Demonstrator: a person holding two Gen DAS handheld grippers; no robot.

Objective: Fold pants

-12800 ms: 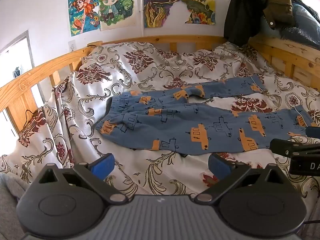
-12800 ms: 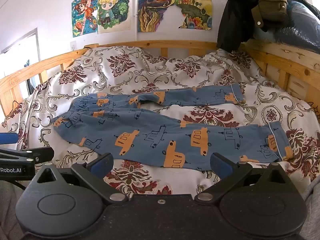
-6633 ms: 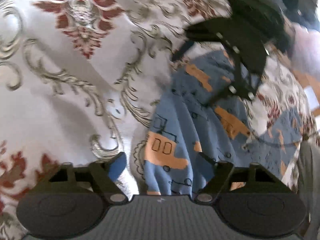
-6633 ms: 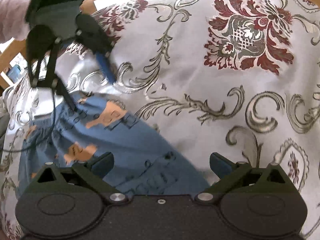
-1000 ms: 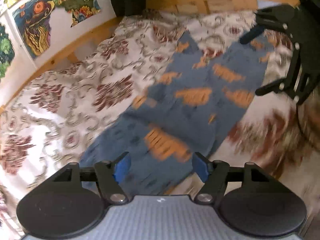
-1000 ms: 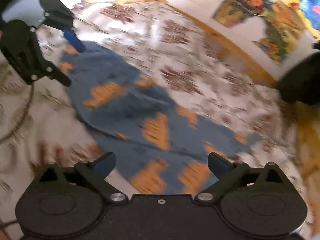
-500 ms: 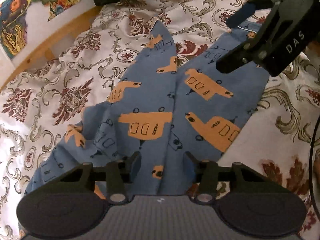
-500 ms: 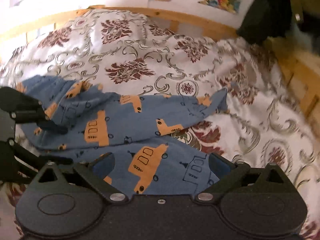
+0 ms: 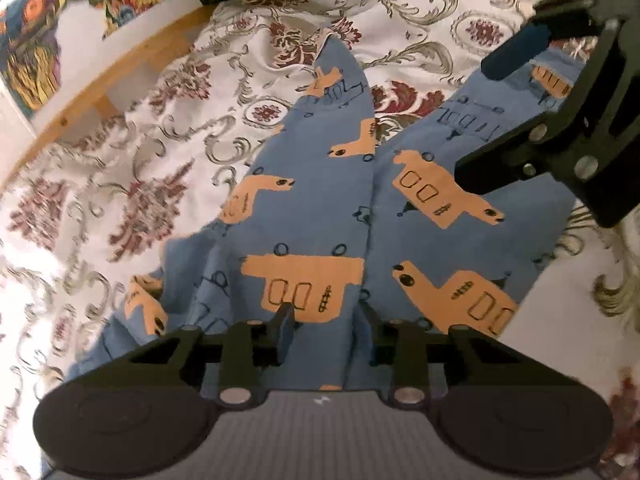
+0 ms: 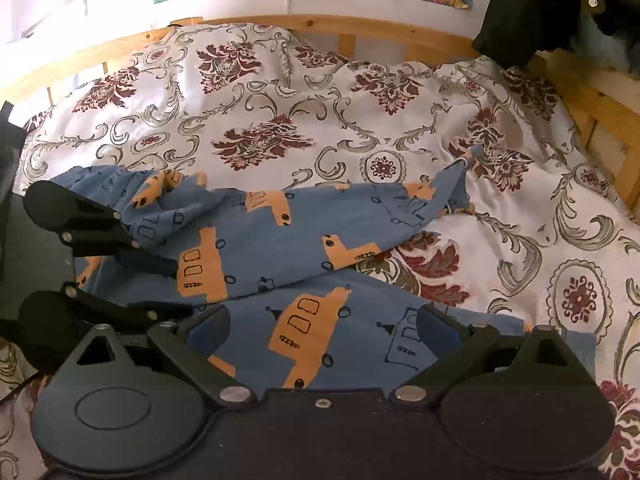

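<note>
Floral bedspread (image 10: 280,92), pants (image 10: 260,236) lengthwise left-right, left gripper (image 9: 326,320) clamping fabric.

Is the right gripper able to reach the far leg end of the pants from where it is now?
Probably yes. The right gripper is open over the near pants leg, and the far leg end lies on the bedspread with nothing between them. The left gripper is off to the side.

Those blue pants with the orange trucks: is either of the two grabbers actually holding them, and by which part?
The left gripper pinches a fold of the pants between its narrowed fingers. The right gripper is open over them, holding nothing.
</note>
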